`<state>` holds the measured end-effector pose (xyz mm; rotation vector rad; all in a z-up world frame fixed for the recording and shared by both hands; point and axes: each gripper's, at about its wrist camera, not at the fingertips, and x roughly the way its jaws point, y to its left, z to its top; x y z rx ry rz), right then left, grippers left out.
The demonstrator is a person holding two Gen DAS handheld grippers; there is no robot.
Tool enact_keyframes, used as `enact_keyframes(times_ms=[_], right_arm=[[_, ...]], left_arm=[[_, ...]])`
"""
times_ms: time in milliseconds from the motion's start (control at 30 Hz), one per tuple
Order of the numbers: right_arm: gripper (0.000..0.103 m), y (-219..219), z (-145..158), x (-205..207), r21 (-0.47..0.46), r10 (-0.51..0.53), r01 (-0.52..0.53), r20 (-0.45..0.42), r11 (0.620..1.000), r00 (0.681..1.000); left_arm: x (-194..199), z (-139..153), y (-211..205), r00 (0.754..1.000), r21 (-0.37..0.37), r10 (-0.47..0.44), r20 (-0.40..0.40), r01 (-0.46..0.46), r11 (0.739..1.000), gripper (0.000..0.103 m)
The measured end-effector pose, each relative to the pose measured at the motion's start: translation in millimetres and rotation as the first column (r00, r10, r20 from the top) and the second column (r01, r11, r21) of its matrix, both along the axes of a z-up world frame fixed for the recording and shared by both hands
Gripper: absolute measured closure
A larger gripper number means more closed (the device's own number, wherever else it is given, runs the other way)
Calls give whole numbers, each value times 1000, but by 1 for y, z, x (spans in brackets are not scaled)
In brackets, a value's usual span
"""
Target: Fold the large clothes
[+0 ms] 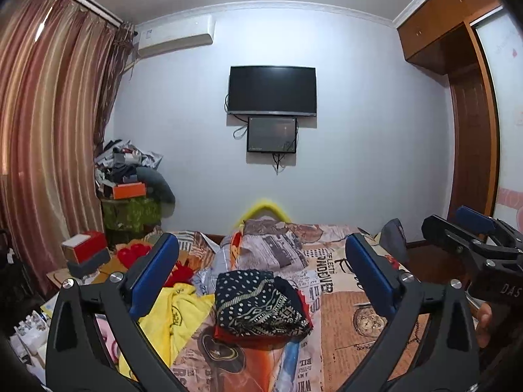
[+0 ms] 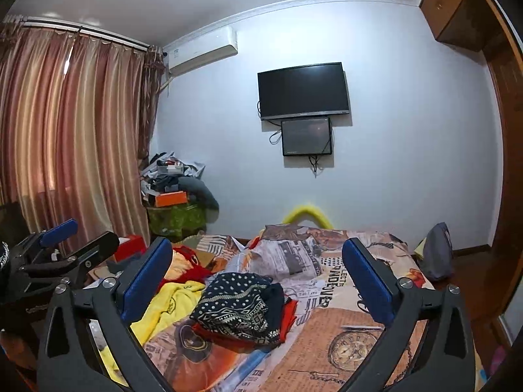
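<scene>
Both jaws stand wide apart and hold nothing: the left gripper [image 1: 261, 268] and right gripper [image 2: 258, 268] hang level above the bed [image 1: 366, 320]. Just beyond them a folded dark patterned garment [image 1: 258, 303] lies on the printed bedcover, a yellow cloth [image 1: 176, 313] touching its left side. Farther back, a dark television [image 1: 272, 89] hangs on the wall beside the striped curtains [image 1: 49, 114].

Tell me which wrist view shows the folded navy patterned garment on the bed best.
The left wrist view: the folded navy patterned garment lies near the middle, between the open fingers, its top and front fold visible. The right wrist view shows the same garment more from its side, left of centre, with red cloth showing beside it.
</scene>
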<state>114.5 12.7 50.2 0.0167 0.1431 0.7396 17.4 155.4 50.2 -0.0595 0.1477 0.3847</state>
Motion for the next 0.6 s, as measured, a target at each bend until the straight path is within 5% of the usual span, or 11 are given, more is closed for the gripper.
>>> enact_keyframes(times_ms=[600], right_arm=[[0,-3,-10,5,-28,0,-1,-50,1000,999]], left_arm=[[3,-10,8,999,-35,11,-31,-12,999,1]])
